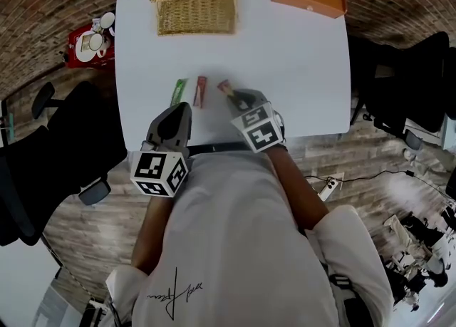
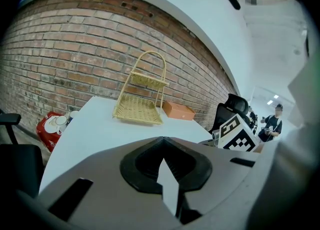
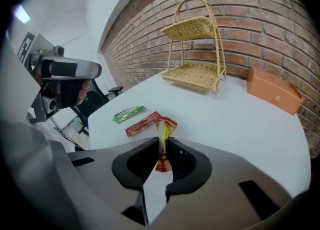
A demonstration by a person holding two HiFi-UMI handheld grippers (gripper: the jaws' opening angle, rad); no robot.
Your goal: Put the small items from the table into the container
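My right gripper [image 3: 162, 143]: jaws clamped on the crimped end of a yellow-and-red sachet [image 3: 164, 129], whose free end sticks out over the table [image 3: 240, 124]. My left gripper [image 2: 164, 146]: jaws together, nothing between them. Just beyond lie a red sachet [image 3: 142, 124] and a green sachet [image 3: 127, 113]. The basket [image 3: 196, 73] stands well apart at the far edge. Risk: I pinch only the slick end, so the sachet may slip out on the way there.
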